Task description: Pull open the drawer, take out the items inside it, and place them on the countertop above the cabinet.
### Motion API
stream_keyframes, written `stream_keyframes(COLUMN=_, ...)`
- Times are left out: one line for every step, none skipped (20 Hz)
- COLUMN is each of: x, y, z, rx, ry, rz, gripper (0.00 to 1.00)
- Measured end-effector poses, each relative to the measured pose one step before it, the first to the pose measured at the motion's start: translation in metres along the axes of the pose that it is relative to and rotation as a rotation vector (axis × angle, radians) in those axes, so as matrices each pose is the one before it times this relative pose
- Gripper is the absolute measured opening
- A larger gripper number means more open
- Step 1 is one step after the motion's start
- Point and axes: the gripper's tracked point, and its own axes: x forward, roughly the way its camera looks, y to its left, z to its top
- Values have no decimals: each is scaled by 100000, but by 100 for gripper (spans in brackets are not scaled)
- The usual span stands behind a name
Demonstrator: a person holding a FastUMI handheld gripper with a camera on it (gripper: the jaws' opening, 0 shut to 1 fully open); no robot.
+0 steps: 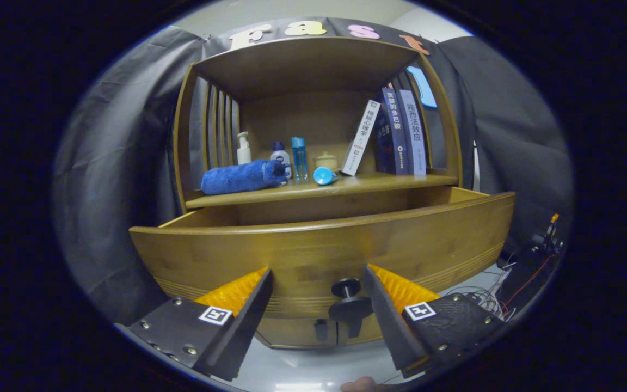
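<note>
gripper (318, 283) agape before drawer (324, 247) knob (346, 286)

1. The drawer (324, 245) is a wooden one with a curved front panel and fine grooved lines along its lower edge. It stands pulled out, straight ahead of the spread fingers.
2. Its dark round knob (348, 287) sits low on the front, between the fingers and nearer the right one, touching neither.
3. The countertop (379, 184) is the wooden shelf surface just above and beyond the drawer.
4. The drawer's inside is hidden behind its front panel.
</note>
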Motion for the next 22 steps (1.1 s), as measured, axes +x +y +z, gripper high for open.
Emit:
stream_keyframes(x=616, y=2, z=24, rx=114, ry=-855, rz=-50, gripper=99)
stream_keyframes(x=306, y=-46, z=34, rx=-185, ry=115, rz=31, gripper=100)
stream_keyframes(x=521, y=18, z=115, rx=-142, ry=90, rz=155, gripper=100)
stream_keyframes(x=88, y=-26, z=4, rx=51, ry=152, rz=316, gripper=100)
stream_keyframes(x=-68, y=40, z=-71, rx=447, ry=191, rz=339, gripper=99)
stream_keyframes(x=152, y=41, z=97, rx=656, ry=295, rz=264, gripper=100)
stream_keyframes(x=434, y=-2, z=57, rx=-578, ry=412, rz=-119, gripper=100)
stream_keyframes(x=530, y=-70, z=66, rx=-1907, ry=234, rz=-368, gripper=99)
stream_keyframes(x=1202, y=120, z=-112, rx=-2644, ry=1464, rz=-677, gripper=100)
stream_keyframes(x=1273, y=-122, z=-541, rx=-3885, ry=3289, rz=-1284, gripper=99)
stream_keyframes(x=871, y=-457, z=-1041, rx=-2215, ry=6360, rz=-543, gripper=100)
stream_keyframes(x=652, y=-47, z=-594, rx=1303, ry=4102, rz=130, gripper=100)
stream_keyframes(x=540, y=154, z=27, rx=2793, ry=-681, rz=530, gripper=100)
stream_keyframes(x=140, y=134, z=-38, rx=1133, ry=20, rz=469, gripper=100)
stream_keyframes(x=58, y=-101, z=96, rx=337, ry=57, rz=97, gripper=99)
stream_keyframes(x=-33, y=30, z=148, rx=256, ry=-386, rz=-1, gripper=100)
stream_keyframes(x=6, y=-8, z=-76, rx=-469, ry=88, rz=-200, gripper=100)
stream_keyframes(x=-165, y=8, z=55, rx=-440, ry=-71, rz=-109, gripper=100)
stream_keyframes(x=-12, y=-18, z=-15, rx=50, ry=38, rz=40, gripper=100)
stream_keyframes(x=46, y=75, z=69, rx=477, ry=-219, rz=99, gripper=100)
stream_keyframes(x=64, y=-58, z=-137, rx=-128, ry=-19, rz=38, gripper=100)
stream_keyframes(x=49, y=-33, z=16, rx=-672, ry=-362, rz=-177, gripper=100)
